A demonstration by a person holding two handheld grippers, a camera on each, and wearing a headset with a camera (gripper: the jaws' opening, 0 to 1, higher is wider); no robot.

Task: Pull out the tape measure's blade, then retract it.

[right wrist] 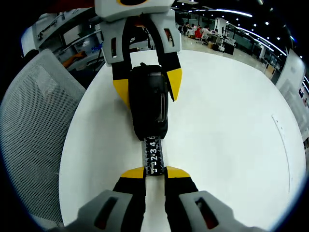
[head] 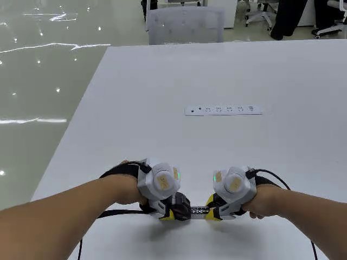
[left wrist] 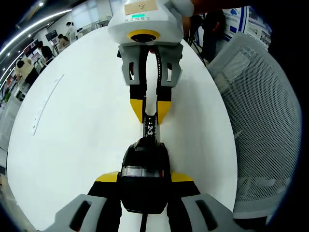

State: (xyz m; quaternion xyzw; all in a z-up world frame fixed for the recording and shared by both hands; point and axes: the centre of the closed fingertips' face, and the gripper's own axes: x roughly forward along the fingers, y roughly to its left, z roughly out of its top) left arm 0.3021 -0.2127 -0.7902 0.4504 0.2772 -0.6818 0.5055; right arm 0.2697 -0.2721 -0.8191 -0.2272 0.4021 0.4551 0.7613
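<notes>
Hold on the case: the left gripper (left wrist: 144, 180) has its jaws clamped on the black case (left wrist: 145, 166) of the tape measure (head: 181, 207); the yellow tips sit on either flank of the case

Hold on the blade: the right gripper (right wrist: 154, 172) has its jaws pinched together on the blade (right wrist: 152, 153); the printed figures face that gripper's camera

Where the tape measure lies: straight in front of the person, between the two grippers, low over the near edge of the white table (head: 162, 81); whether the case touches the top, I cannot tell

Blade out: a short run bridges the case and the right gripper; the two grippers stand near each other, tips facing

Axis: the blade's long axis runs left to right across the person, roughly along the near table edge; the case lies to the left of the right gripper, straight down its line of jaws

Nearer hand: neither is plainly nearer; each has its own part in its grip

Step, as I judge: with so little blade showing, either the pull has barely begun or the retraction is almost done; these pictures do not settle which

Next move, if pulling: the right gripper would draw rightward along that axis while the left steadies the case; sideways drift could twist the blade

Farther off: a white power strip (head: 223, 110) lies mid-table, well apart from the work; a grey chair (head: 184, 26) stands at the far end
</notes>
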